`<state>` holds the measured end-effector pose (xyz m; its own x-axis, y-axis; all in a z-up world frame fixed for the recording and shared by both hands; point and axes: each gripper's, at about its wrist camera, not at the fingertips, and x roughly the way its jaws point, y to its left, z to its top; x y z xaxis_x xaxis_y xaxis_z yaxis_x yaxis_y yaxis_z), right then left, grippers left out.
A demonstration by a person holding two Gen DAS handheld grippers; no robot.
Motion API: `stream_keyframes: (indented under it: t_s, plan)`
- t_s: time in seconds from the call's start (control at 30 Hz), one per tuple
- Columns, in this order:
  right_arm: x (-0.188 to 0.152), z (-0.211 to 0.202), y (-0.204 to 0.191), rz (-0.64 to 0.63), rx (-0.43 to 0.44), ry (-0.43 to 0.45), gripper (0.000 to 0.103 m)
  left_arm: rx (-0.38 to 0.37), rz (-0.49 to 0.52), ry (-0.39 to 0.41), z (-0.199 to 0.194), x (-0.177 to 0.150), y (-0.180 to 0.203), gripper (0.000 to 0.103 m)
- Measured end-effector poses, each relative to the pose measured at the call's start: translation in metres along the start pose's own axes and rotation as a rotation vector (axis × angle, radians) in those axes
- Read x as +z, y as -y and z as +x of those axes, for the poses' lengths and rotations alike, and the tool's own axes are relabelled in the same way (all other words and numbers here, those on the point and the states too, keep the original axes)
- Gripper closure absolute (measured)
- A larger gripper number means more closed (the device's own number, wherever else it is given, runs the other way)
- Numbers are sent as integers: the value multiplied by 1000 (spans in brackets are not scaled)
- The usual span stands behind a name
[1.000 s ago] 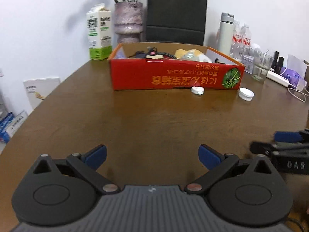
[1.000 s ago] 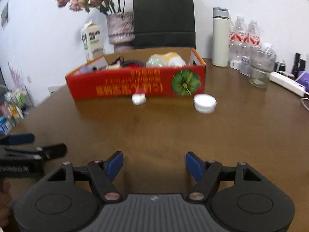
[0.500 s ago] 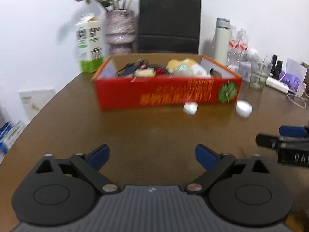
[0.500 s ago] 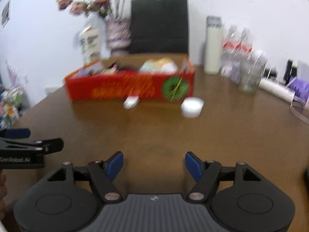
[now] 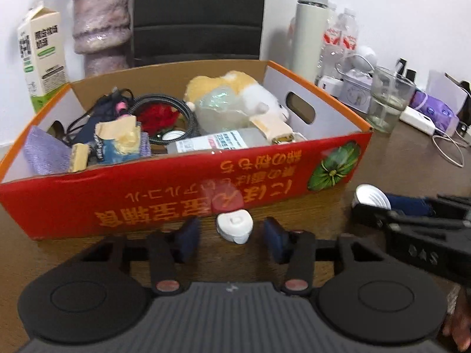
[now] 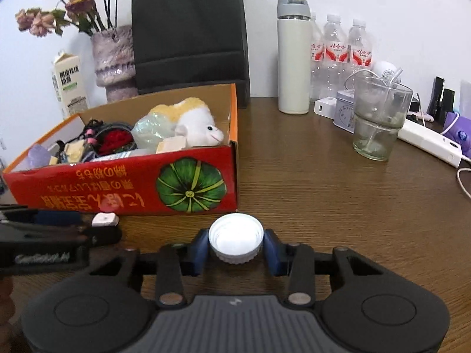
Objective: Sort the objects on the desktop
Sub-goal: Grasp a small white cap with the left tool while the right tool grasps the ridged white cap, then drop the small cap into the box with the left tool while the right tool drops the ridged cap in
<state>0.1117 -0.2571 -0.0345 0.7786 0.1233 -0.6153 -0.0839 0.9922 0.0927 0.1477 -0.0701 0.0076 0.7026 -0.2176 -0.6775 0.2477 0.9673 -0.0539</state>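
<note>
Flanking one white cap, right gripper closing — one red box.

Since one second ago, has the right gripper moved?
Yes. The right gripper went forward toward the red box, which looks nearer now. Its jaws have just been closing, and the pads now touch the white cap between them.

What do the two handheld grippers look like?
Both match: left gripper and right gripper have black linkage arms, blue pads on the fingers, two round black discs and a ribbed grey centre panel. White lettering marks each one's side.
</note>
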Motion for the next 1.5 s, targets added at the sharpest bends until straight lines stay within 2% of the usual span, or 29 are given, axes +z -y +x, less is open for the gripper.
stream_keyframes:
  t_s: [0.03, 0.17, 0.3, 0.47, 0.6, 0.7, 0.8, 0.87, 1.0, 1.07, 1.17, 1.23, 1.33, 1.37, 1.43, 1.5]
  plan:
    - [-2, -2, 0, 3, 8, 3, 64, -3, -7, -1, -1, -1, 0, 77]
    - [-10, -20, -8, -4, 35, 24, 64, -55, -51, -9, -24, -12, -4, 77]
    - [-23, -62, -19, -6, 64, 86, 64, -1, -61, 30, -70, -40, -4, 77]
    - [-59, -105, -36, 49, 130, 110, 64, 76, -133, 52, -113, -75, -2, 77]
    - [-82, -128, -56, 0, 134, 137, 64, 109, -133, 62, -140, -97, -6, 77]
    - [-90, -148, -65, -28, 137, 196, 64, 110, -90, 87, -167, -112, -8, 77]
    - [-96, -165, -71, -31, 180, 262, 64, 105, -87, 113, -187, -126, -10, 77]
    - [-98, -169, -78, -52, 171, 289, 64, 109, -100, 123, -194, -126, -12, 77]
    - [-87, -164, -80, -53, 143, 289, 64, 166, -95, 181, -198, -104, -23, 77]
    - [-67, -161, -74, -49, 135, 306, 64, 193, -96, 215, -196, -76, -33, 77]
    - [-22, -150, -62, -58, 131, 313, 64, 171, -114, 245, -181, -29, -52, 77]
    - [14, -131, -54, -59, 146, 285, 64, 112, -157, 209, -156, 12, -68, 77]
    - [69, -88, -41, 14, 196, 200, 64, -38, -254, 67, -98, 60, -93, 77]
    - [83, -72, -38, 53, 215, 167, 64, -46, -248, 33, -79, 72, -96, 77]
    - [108, -34, -37, 96, 252, 83, 64, 32, -243, -6, -46, 89, -95, 77]
    - [124, 1, -45, 94, 251, 21, 64, 51, -193, -16, -25, 100, -92, 76]
